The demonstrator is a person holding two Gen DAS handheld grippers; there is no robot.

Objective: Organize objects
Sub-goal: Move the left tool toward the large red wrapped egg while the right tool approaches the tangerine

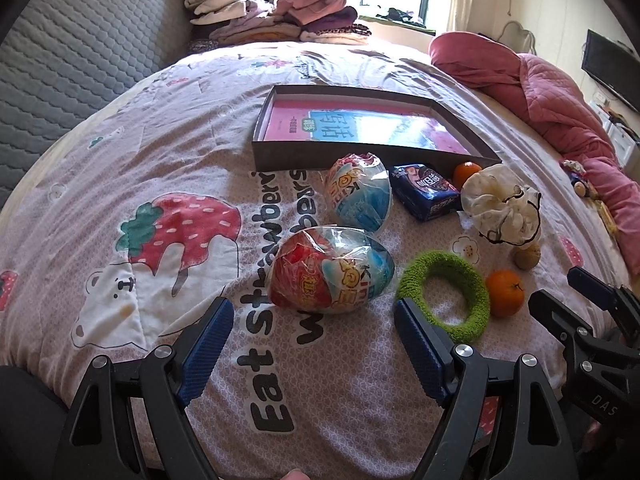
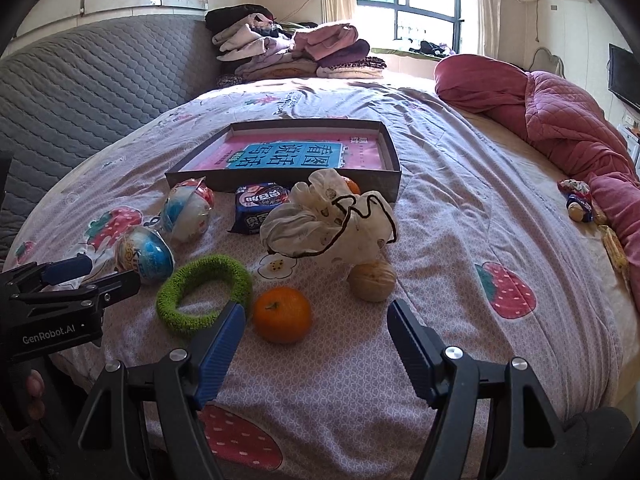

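I hold both grippers empty, fingers spread wide: left gripper point(image 1: 314, 344) before the nearest wrapped egg point(image 1: 330, 270), right gripper point(image 2: 316, 344) before the orange point(image 2: 282, 314). Nothing loose is boxed yet; the shallow box point(image 2: 288, 179) lies beyond on the bed. I judge the next move a first grasp.

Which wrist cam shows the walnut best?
Right wrist: the walnut sits whole and unobstructed ahead of the open right gripper, below the drawstring pouch. In the left wrist view the walnut is small and partly hidden under the pouch.

Black hand-held gripper point(image 1: 314, 330) frames, ribbed blue pads point(image 1: 206, 354), silver screws.
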